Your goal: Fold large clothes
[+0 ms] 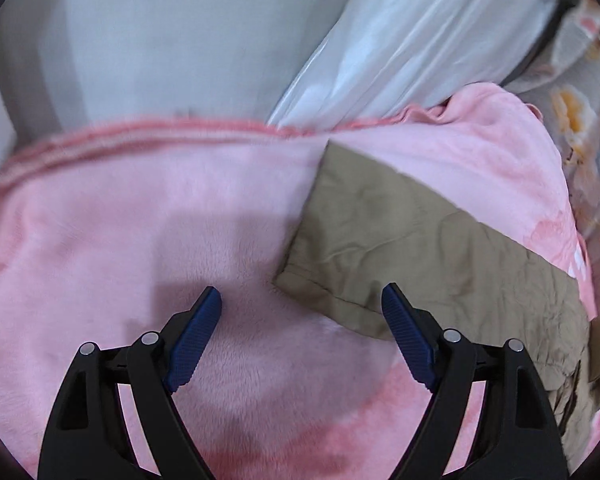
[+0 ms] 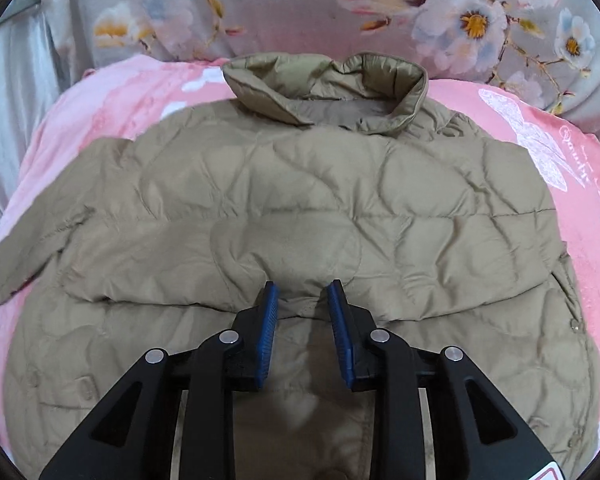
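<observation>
Khaki quilted jacket [image 2: 300, 200] lying on the pink fleece blanket [image 2: 580, 220], folding barely started.

One sleeve looks folded across the body already; the other sleeve [image 1: 400, 240] still lies out on the blanket, rest left to do. Puffy, wrinkly, collar up. Left gripper [image 1: 302, 300] gaping wide, empty; right gripper [image 2: 302, 296] part open, gripping nothing.

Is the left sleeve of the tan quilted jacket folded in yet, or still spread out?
Still spread out. The tan quilted jacket lies flat; its sleeve stretches over the pink fleece blanket, cuff beside the open left gripper.
</observation>
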The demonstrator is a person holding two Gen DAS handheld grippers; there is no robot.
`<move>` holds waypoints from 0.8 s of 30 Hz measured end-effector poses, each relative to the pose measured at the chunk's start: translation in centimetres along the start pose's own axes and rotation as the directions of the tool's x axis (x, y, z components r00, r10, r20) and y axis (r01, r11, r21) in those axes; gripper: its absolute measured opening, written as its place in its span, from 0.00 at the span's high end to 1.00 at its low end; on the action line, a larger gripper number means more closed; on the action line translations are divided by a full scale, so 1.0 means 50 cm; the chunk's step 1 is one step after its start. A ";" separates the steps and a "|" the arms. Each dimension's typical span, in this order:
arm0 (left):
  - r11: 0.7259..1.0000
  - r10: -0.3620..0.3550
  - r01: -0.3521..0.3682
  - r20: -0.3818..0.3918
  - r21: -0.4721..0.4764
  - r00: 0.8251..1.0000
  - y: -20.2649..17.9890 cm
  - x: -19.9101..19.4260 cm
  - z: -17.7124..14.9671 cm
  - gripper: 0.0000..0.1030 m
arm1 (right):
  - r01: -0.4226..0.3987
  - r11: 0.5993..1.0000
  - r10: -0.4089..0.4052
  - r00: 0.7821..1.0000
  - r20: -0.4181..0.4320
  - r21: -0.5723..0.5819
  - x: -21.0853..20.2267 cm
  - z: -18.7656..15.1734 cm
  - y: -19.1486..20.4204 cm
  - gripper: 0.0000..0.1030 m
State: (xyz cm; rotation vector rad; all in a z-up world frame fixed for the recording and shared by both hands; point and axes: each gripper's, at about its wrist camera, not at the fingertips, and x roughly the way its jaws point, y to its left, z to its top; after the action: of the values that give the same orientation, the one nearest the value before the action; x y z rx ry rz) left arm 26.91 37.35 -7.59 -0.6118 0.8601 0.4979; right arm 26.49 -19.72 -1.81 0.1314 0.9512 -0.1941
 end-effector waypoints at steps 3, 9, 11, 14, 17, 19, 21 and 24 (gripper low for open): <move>1.000 -0.003 0.003 0.025 0.005 1.000 -0.006 0.008 -0.003 0.15 | 0.006 1.000 -0.006 1.000 0.000 -0.011 0.012 -0.008 0.004 0.74; 1.000 0.004 -0.005 0.035 0.016 0.999 -0.038 0.020 -0.001 0.24 | 0.049 0.998 -0.048 0.998 0.031 -0.038 0.011 -0.023 0.019 0.74; 1.000 -0.011 0.011 0.030 0.020 0.999 -0.050 0.017 0.009 0.48 | 0.061 0.997 -0.059 0.998 0.035 -0.046 0.011 -0.025 0.022 0.74; 0.999 -0.031 0.030 0.032 0.031 0.999 -0.065 0.002 0.022 0.86 | 0.063 0.997 -0.062 0.997 0.038 -0.046 0.011 -0.025 0.022 0.74; 0.996 -0.070 0.066 0.061 0.065 0.996 -0.091 -0.036 0.034 0.96 | 0.065 0.997 -0.063 0.997 0.039 -0.047 0.011 -0.025 0.023 0.74; 0.990 -0.105 0.096 0.092 0.098 0.990 -0.111 -0.073 0.039 0.97 | 0.062 0.997 -0.060 0.997 0.038 -0.046 0.011 -0.025 0.022 0.74; 0.978 -0.170 0.152 0.118 0.143 0.978 -0.145 -0.121 0.045 0.97 | 0.062 0.997 -0.060 0.997 0.038 -0.046 0.012 -0.025 0.022 0.74; 0.945 -0.273 0.236 0.146 0.228 0.951 -0.222 -0.202 0.045 0.98 | 0.060 0.997 -0.058 0.998 0.039 -0.044 0.012 -0.025 0.021 0.74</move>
State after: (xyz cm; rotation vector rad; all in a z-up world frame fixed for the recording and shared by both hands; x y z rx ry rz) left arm 29.46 29.25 4.98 -0.4700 0.6428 0.2179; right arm 26.06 -18.49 -3.00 0.0576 0.9218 -0.2285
